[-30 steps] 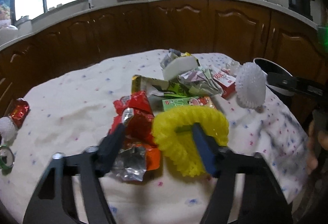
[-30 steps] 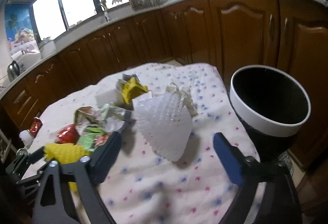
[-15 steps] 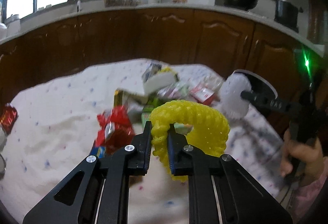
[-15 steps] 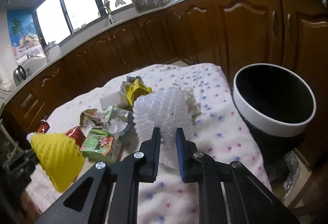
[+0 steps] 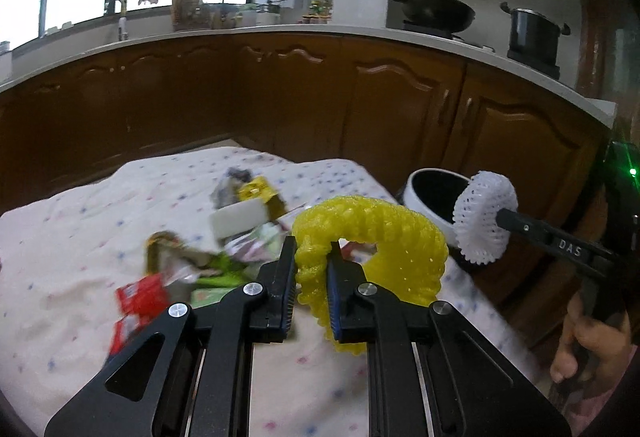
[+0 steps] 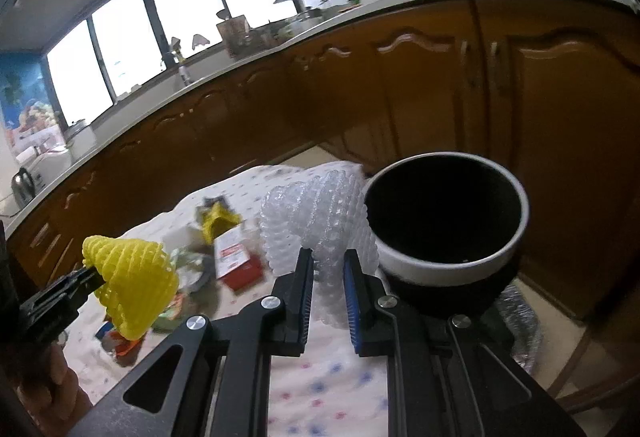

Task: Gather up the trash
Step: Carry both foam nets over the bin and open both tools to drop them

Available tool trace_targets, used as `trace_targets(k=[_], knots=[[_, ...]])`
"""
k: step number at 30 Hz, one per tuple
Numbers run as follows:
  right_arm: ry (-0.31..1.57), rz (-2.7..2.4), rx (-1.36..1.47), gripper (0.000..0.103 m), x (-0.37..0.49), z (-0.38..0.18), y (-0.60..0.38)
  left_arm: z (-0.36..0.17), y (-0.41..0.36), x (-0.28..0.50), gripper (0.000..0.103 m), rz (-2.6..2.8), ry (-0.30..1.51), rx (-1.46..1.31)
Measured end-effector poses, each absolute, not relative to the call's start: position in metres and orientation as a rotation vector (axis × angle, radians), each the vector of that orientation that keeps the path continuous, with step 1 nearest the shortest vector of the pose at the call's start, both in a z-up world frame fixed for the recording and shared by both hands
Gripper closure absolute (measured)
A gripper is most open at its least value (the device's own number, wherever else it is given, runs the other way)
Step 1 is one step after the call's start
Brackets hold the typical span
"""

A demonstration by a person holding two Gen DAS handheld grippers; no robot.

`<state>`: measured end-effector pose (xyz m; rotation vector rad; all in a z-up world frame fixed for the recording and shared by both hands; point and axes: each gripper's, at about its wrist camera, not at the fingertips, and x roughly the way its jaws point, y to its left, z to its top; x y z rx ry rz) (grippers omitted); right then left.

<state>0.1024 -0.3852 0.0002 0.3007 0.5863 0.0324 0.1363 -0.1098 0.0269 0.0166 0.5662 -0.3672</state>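
My left gripper is shut on a yellow foam fruit net and holds it above the table. It also shows in the right wrist view. My right gripper is shut on a white foam fruit net, held in the air just left of the black bin with a white rim. The white net and the bin also show in the left wrist view. A pile of wrappers lies on the dotted tablecloth.
A red carton and a yellow wrapper lie on the table. Brown kitchen cabinets run behind it. A wok and a pot stand on the counter. The bin stands off the table's right edge.
Both grippers shut on their foam nets and lifted them off the table. The white net has moved right, close to the bin's rim. The yellow net has risen.
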Motion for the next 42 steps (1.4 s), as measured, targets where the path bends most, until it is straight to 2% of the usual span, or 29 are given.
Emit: trace_targets(k=[16, 26, 33, 34, 36, 37, 38, 42], knots=[[0.59, -0.106, 0.342, 0.088, 0.143, 0.003, -0.477, 0.041, -0.24, 0.22, 0.091, -0.547, 0.616, 0.019], [0.65, -0.13, 0.348, 0.086, 0.177, -0.018, -0.508, 0.016, -0.312, 0.266, 0.091, -0.585, 0.665, 0.049], [0.723, -0.137, 0.366, 0.083, 0.19, -0.042, -0.52, -0.017, -0.338, 0.286, 0.089, -0.609, 0.767, 0.062], [0.729, -0.136, 0.372, 0.08, 0.191, -0.044, -0.521, -0.02, -0.34, 0.286, 0.087, -0.615, 0.776, 0.062], [0.732, -0.13, 0.384, 0.074, 0.192, -0.046, -0.524, -0.026, -0.345, 0.286, 0.072, -0.632, 0.795, 0.066], [0.73, -0.135, 0.386, 0.069, 0.192, -0.046, -0.526, -0.026, -0.347, 0.286, 0.053, -0.632, 0.797, 0.069], [0.728, -0.136, 0.388, 0.062, 0.192, -0.046, -0.527, -0.027, -0.348, 0.284, 0.04, -0.629, 0.792, 0.074], [0.719, -0.146, 0.4, 0.06, 0.187, -0.043, -0.528, -0.023, -0.343, 0.279, 0.035, -0.607, 0.784, 0.086]])
